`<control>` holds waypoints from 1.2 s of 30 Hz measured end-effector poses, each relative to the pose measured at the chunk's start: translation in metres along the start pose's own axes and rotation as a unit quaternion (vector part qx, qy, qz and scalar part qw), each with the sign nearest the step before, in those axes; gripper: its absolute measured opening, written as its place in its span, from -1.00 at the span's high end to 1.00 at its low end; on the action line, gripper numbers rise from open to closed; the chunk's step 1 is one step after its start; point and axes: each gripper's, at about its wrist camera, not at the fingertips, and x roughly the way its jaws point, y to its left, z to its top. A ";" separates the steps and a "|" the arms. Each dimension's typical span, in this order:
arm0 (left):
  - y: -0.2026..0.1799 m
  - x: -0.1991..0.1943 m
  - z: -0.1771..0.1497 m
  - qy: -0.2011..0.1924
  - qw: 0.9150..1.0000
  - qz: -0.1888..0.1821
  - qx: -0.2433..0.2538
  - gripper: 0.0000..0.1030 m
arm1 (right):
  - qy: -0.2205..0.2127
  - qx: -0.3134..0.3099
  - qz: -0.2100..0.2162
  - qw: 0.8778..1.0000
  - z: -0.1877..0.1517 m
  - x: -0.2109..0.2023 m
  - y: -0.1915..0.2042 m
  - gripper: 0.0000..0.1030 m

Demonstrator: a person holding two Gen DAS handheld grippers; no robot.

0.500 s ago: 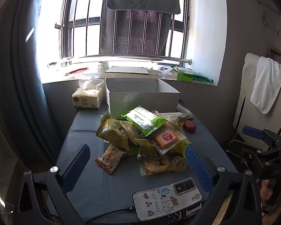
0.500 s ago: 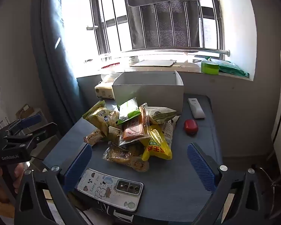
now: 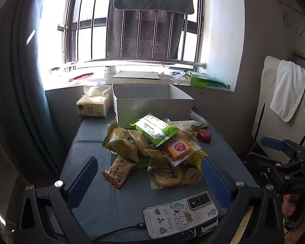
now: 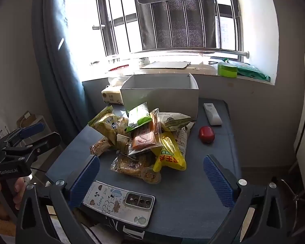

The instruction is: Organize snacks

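Over at the desk's [image 3: 87,207] far left corner, a tissue pack [image 3: 93,107] is sitting just beside the white box [image 3: 152,105], which is standing open-topped along the far edge under the window. The left gripper [image 3: 148,180] is hovering above the near edge, jaws spread wide and gripping nothing. Between its blue pads the snack pile [image 3: 154,150] is lying heaped mid-desk, just in front of the box: a green packet [image 3: 155,127] is riding on top, an orange packet [image 3: 178,147] leaning beside it, a small brown-and-white pack [image 3: 117,169] spilling out at the left. A phone [image 3: 181,213] (cartoon case, cable plugged in) is lying at the near edge. The right gripper [image 4: 151,180] is hanging over the near edge too, jaws wide, holding nothing. A yellow bag [image 4: 169,154] is sprawling at the pile's right, and toward the right edge a red case [image 4: 207,134] is resting near a white remote [image 4: 212,114].
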 end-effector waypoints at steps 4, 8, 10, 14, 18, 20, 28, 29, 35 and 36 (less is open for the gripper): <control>0.000 0.000 -0.001 0.002 1.000 0.002 0.000 -1.00 | 0.000 0.000 0.000 1.000 0.000 0.000 -0.001 -1.00; 0.000 0.000 -0.001 0.003 1.000 0.001 0.000 -1.00 | -0.001 0.001 0.002 1.000 0.000 -0.001 -0.001 -1.00; 0.001 0.000 -0.001 0.003 1.000 0.000 -0.001 -1.00 | -0.001 0.000 0.002 1.000 0.000 -0.001 -0.001 -1.00; 0.001 0.000 -0.001 0.004 1.000 0.000 -0.001 -1.00 | -0.004 0.001 0.003 1.000 0.000 -0.002 0.000 -1.00; 0.002 0.000 -0.001 0.004 1.000 -0.001 -0.002 -1.00 | -0.005 0.001 0.004 1.000 0.001 -0.004 0.000 -1.00; 0.002 0.000 -0.001 0.005 1.000 -0.001 -0.002 -1.00 | -0.006 0.001 0.005 1.000 0.001 -0.004 0.000 -1.00; 0.001 0.001 0.000 0.007 1.000 -0.004 -0.001 -1.00 | -0.007 0.001 0.005 1.000 0.002 -0.005 0.000 -1.00; 0.001 0.001 0.000 0.007 1.000 -0.003 0.000 -1.00 | -0.007 0.000 0.004 1.000 0.002 -0.005 0.000 -1.00; 0.001 0.002 -0.001 0.011 1.000 -0.003 0.000 -1.00 | -0.009 -0.001 0.004 1.000 0.003 -0.007 0.001 -1.00; 0.000 0.002 -0.001 0.011 1.000 -0.002 0.001 -1.00 | -0.009 -0.002 0.004 1.000 0.003 -0.007 0.001 -1.00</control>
